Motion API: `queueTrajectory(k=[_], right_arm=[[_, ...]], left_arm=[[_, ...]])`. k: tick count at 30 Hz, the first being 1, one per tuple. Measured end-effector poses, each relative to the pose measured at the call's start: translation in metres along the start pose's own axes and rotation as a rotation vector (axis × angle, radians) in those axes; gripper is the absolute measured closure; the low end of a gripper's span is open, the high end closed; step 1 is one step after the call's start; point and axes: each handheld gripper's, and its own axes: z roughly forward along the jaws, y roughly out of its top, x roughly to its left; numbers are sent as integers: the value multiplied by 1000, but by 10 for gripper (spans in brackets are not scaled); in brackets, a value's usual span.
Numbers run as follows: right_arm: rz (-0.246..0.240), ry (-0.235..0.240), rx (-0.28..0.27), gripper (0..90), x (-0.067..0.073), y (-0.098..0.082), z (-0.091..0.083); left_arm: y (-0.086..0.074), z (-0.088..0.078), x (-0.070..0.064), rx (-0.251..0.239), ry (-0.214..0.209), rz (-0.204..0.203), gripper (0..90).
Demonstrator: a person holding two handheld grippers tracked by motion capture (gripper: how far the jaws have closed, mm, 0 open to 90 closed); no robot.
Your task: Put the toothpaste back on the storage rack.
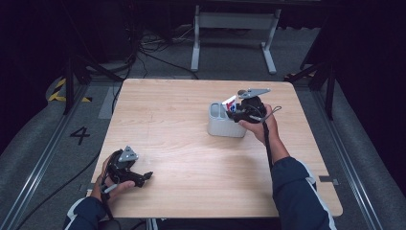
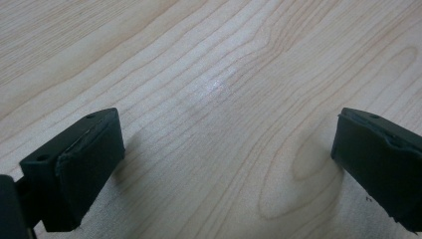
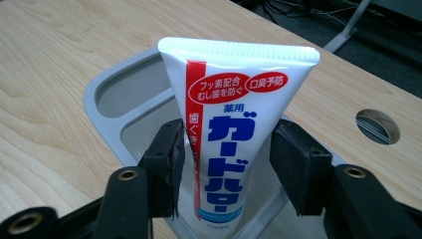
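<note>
I find the right hand-held gripper (image 3: pixel 226 159) over the grey holder (image 3: pixel 107 117) near the desk's (image 1: pixel 167 124) far right, its jaws slack beside the toothpaste tube (image 3: pixel 234 129), which stands cap-down in one compartment, apparently so it can rest there unaided. The left hand-held gripper (image 2: pixel 224 164) lies spread and empty near the front left edge, with broad bare desk between.
</note>
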Motion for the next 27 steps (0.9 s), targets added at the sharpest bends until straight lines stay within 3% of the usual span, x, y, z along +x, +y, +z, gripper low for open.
queueTrajectory(k=[9, 14, 27], right_arm=[[3, -28, -5, 389, -1, 2, -5], [12, -14, -16, 355, 0, 2, -7], [-55, -65, 10, 277, 8, 4, -19]], left_arm=[[0, 0, 0, -2, 2, -1, 7], [0, 0, 0, -1, 0, 0, 7], [0, 0, 0, 0, 0, 0, 6]])
